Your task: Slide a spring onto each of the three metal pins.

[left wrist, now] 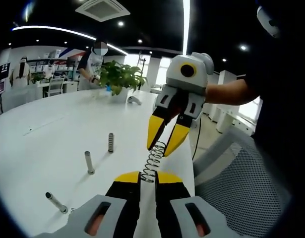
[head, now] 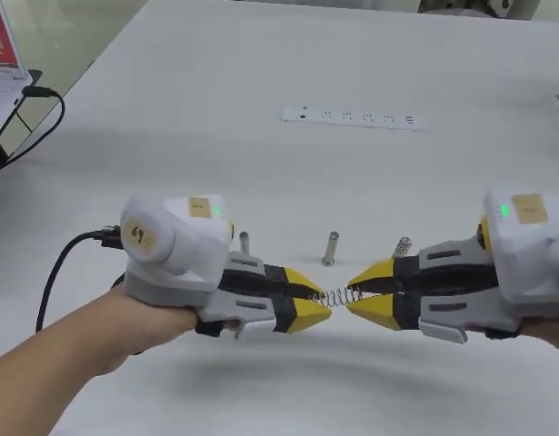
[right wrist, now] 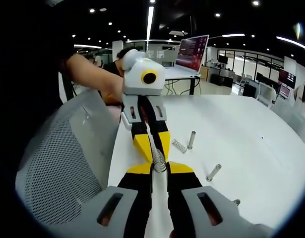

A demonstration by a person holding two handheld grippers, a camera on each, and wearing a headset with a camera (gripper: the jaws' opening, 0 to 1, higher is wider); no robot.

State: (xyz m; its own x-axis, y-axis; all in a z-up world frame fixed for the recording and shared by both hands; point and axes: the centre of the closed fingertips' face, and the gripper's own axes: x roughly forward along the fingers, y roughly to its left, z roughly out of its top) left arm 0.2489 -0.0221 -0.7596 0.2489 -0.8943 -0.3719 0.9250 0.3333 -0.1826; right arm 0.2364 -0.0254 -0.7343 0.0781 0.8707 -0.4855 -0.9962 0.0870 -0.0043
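A small coil spring [head: 338, 295] hangs in the air, stretched between my two grippers. My left gripper [head: 321, 310] is shut on its left end and my right gripper [head: 355, 298] is shut on its right end. The yellow tips face each other just above the white table [head: 261, 73]. Three short metal pins stand upright behind them: a bare left pin [head: 244, 242], a bare middle pin [head: 331, 247], and a right pin [head: 403, 247] with a spring around it. In the right gripper view a second loose spring [right wrist: 179, 146] lies flat beside the far pin [right wrist: 192, 140].
A white power strip [head: 355, 117] lies farther back on the table. A laptop [head: 2, 64] with a black cable [head: 34, 132] sits at the far left edge. A mesh office chair [left wrist: 241, 173] stands close to the table's near edge.
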